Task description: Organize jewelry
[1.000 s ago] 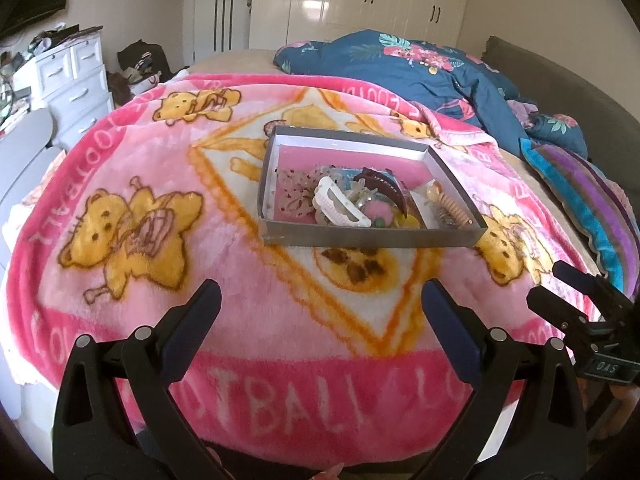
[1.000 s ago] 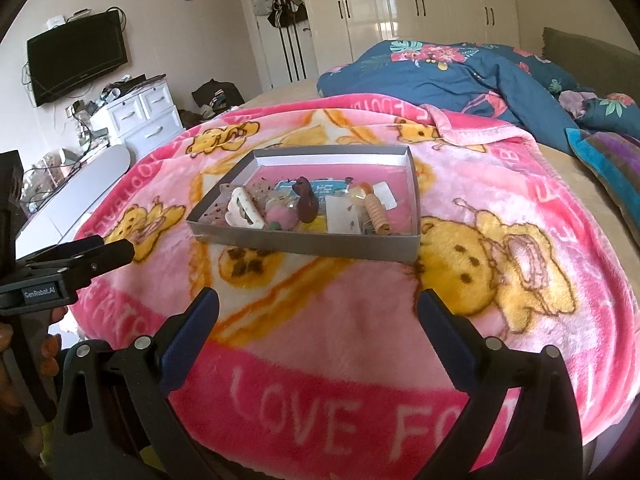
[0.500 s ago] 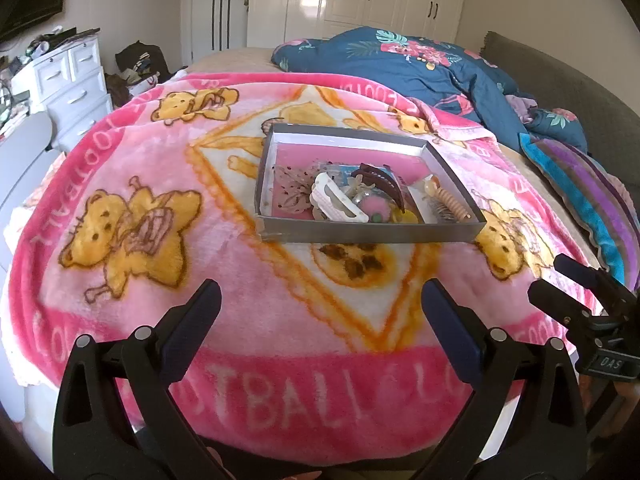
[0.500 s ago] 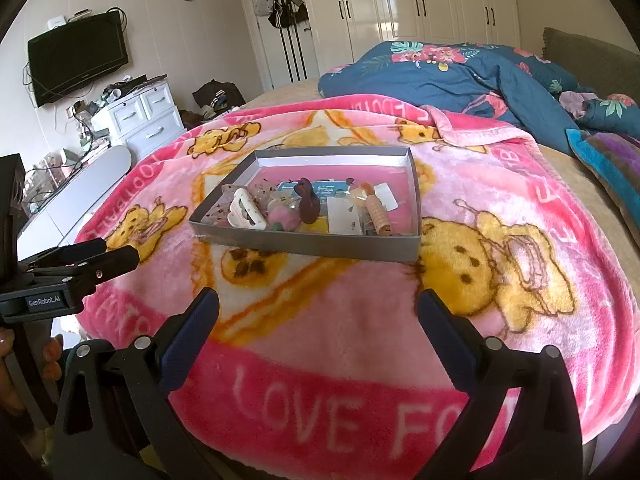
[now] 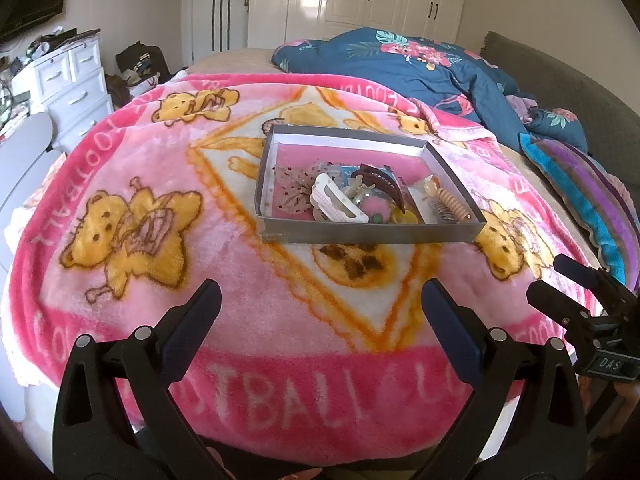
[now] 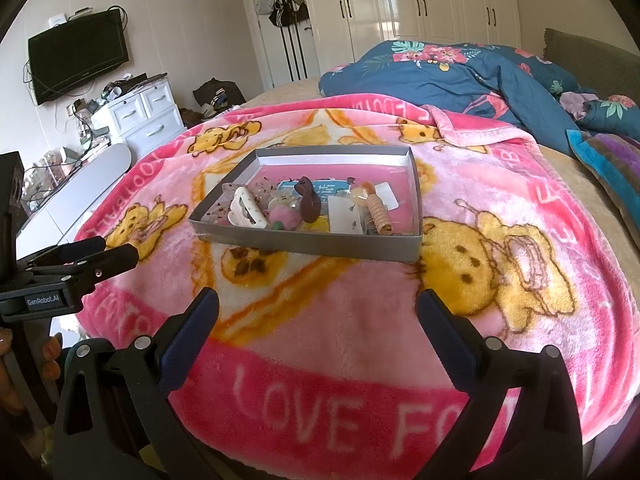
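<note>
Only the right wrist view shows a wall-mounted television [image 6: 78, 54] at upper left. A shallow grey tray [image 5: 372, 235] sits mid-frame on a pink teddy-bear blanket [image 5: 132, 184], heaped with hair clips, including a white claw clip [image 5: 334, 200]. The left gripper [image 5: 320, 304] and right gripper [image 6: 318, 306] both gape wide, holding nothing.

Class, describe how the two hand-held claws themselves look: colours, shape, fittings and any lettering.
Both the left claw and right claw are black plastic, with two long tapering fingers lined by dark blue pads and silver rivets. The side labels read "GenRobot.AI" and "DAS".
</note>
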Demonstrator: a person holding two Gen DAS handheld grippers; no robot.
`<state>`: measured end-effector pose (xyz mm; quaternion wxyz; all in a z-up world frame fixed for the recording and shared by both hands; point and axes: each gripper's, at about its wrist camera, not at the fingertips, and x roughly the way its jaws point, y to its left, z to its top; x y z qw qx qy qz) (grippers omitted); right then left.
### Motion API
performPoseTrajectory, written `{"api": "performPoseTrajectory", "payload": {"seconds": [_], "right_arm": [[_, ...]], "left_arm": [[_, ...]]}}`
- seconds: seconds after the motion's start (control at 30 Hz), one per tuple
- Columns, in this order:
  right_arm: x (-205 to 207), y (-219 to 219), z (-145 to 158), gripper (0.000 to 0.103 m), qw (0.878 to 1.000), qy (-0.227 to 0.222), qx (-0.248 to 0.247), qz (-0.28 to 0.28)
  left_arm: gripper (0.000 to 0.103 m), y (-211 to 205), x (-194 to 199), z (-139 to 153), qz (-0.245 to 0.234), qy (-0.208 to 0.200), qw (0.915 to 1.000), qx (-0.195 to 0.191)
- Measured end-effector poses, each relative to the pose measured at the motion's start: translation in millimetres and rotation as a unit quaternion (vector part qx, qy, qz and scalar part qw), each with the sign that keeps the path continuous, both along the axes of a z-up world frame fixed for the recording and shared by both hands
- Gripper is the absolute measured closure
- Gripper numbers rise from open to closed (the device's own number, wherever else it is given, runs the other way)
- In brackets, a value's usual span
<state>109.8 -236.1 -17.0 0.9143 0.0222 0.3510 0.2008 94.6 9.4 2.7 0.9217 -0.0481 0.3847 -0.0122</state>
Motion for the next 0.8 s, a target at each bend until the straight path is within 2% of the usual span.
{"api": "performPoseTrajectory", "payload": {"seconds": [0.8], "right_arm": [[-0.2, 0.2, 0.8, 0.004, 1.000, 0.000, -0.002, 0.001]], "left_arm": [[0.009, -0.8, -0.8, 0.4, 0.001, 0.001, 1.0000, 0.004]]}}
